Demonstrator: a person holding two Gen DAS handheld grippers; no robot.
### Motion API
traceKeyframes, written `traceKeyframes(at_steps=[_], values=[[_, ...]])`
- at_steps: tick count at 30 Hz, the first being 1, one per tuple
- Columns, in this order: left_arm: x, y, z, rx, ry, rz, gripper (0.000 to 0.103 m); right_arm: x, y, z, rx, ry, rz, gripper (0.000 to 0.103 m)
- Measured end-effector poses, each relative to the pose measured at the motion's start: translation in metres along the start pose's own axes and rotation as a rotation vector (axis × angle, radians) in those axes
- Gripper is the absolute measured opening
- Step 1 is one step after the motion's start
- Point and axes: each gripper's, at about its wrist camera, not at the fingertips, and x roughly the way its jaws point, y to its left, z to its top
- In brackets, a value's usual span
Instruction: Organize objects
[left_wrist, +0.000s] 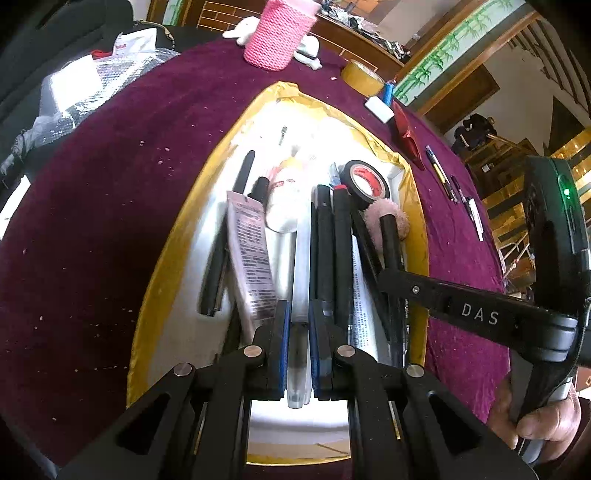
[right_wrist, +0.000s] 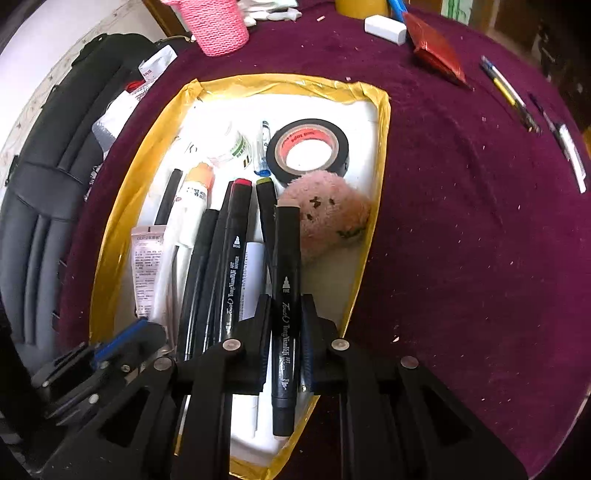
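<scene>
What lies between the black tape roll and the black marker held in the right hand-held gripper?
The pink plush toy lies between tape roll and marker, shown in the right wrist view.

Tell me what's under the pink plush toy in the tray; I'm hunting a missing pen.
Only the white tray floor shows around the pink plush toy; a black marker leans against it. Anything beneath it is covered.

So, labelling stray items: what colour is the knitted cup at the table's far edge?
Pink; the knitted cup shows best in the left wrist view.
</scene>
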Motion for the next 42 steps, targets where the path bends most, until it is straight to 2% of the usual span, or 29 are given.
traceKeyframes(at_steps=[4, 9, 11, 13, 16, 17, 21, 27, 32, 42], values=[[0.010, -0.008, -0.002, 0.015, 0.029, 0.000, 0.007, 0.000, 0.006, -0.004, -0.015, 0.006, 0.026, 0.013], [0.009, -0.005, -0.003, -0.004, 0.021, 0.018, 0.007, -0.003, 0.010, -0.005, -0.023, 0.003, 0.021, 0.013], [0.007, -0.001, -0.002, -0.020, 0.020, 0.005, 0.009, -0.004, 0.008, -0.005, -0.011, 0.003, 0.021, 0.019], [0.003, 0.001, -0.002, -0.033, 0.011, -0.016, 0.023, -0.006, 0.005, -0.005, 0.009, -0.005, 0.026, 0.027], [-0.007, -0.004, -0.001, -0.019, -0.021, 0.000, 0.045, -0.012, 0.002, -0.008, 0.027, -0.022, 0.045, 0.029], [-0.010, -0.005, -0.001, -0.012, -0.033, 0.008, 0.047, -0.014, 0.002, -0.008, 0.031, -0.031, 0.042, 0.030], [-0.026, -0.008, 0.003, 0.008, -0.084, 0.039, 0.047, -0.028, 0.001, -0.011, 0.069, -0.098, 0.028, 0.032], [-0.054, -0.020, 0.005, 0.073, -0.201, 0.157, 0.051, -0.048, 0.001, -0.010, 0.087, -0.197, -0.011, 0.038], [-0.062, -0.032, 0.005, 0.125, -0.248, 0.245, 0.052, -0.051, -0.007, -0.013, 0.097, -0.203, -0.006, 0.041], [-0.070, -0.059, -0.006, 0.155, -0.272, 0.305, 0.052, -0.060, -0.027, -0.030, 0.106, -0.204, 0.013, 0.041]])
